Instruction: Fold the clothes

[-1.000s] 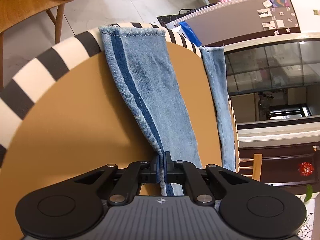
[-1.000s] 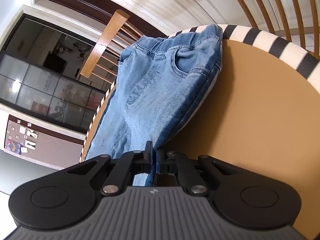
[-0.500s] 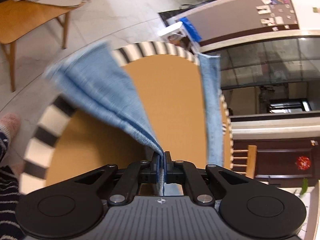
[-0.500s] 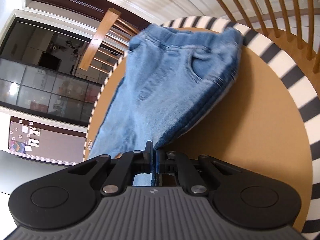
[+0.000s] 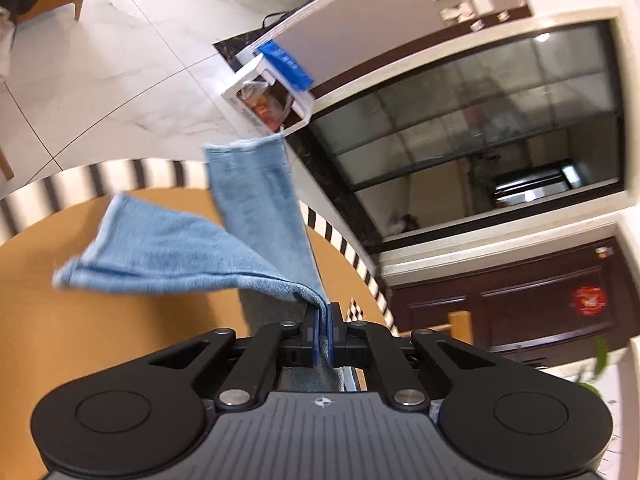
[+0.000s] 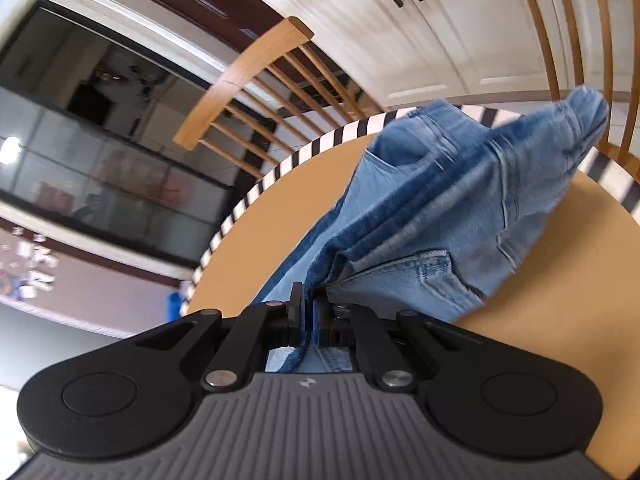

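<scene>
The left hand-held gripper (image 5: 323, 330) is clenching a jeans (image 5: 256, 216) leg; the right hand-held gripper (image 6: 307, 312) is gripping the waist end, denim trailing far over the tabletop (image 5: 80, 340).

— Round table (image 5: 80, 320), tan top, black-and-white striped rim.
— Wooden chairs (image 6: 248, 92) behind it; white cabinet (image 6: 420, 40) beyond.
— White box (image 5: 266, 96) on pale floor tiles (image 5: 120, 60).

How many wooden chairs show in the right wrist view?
2: one chair beyond the table's far left edge, another chair at the upper right behind the jeans. Others may be hidden.
</scene>
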{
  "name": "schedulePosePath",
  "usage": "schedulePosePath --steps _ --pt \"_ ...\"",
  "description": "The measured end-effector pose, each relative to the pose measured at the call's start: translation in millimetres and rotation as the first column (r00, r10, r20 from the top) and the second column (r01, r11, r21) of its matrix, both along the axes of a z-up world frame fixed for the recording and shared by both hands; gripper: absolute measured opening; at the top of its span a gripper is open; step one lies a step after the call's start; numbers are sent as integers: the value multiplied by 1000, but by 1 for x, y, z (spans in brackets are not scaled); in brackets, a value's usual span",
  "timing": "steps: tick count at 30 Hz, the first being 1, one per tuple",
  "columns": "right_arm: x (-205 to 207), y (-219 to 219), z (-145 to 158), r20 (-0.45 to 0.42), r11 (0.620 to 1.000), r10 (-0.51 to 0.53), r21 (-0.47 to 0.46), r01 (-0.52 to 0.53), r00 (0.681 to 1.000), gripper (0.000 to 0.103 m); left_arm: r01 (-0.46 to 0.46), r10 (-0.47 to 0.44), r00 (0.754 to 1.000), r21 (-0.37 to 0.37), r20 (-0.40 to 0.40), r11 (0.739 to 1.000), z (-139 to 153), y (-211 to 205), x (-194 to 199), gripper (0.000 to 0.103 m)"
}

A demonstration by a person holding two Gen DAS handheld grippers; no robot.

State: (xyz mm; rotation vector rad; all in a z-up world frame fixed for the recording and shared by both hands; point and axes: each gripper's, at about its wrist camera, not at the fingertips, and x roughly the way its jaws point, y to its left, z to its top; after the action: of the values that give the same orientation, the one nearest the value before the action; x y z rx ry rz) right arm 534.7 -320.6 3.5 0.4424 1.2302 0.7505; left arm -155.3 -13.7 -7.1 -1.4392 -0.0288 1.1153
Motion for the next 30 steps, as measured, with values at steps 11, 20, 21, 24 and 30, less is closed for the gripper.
schedulePosePath --steps 11,20,21,24,30 --pt "29 143 -53 100 941 -125 -304 150 987 4 141 -163 984 -252 -69 957 -51 165 85 4" --pt "11 173 -95 197 907 -225 -315 279 954 40 212 -263 957 -326 -122 921 -75 233 87 21" --pt "6 171 -90 224 910 -220 -303 283 949 41 228 -278 952 -317 -125 921 -76 240 80 23" --pt "-18 157 -66 287 937 -203 -220 271 936 46 324 -362 924 -248 -127 913 -66 259 48 24" --pt "-119 132 -34 324 999 -45 -8 51 945 57 499 -499 833 -66 -239 864 -48 243 -9 36"
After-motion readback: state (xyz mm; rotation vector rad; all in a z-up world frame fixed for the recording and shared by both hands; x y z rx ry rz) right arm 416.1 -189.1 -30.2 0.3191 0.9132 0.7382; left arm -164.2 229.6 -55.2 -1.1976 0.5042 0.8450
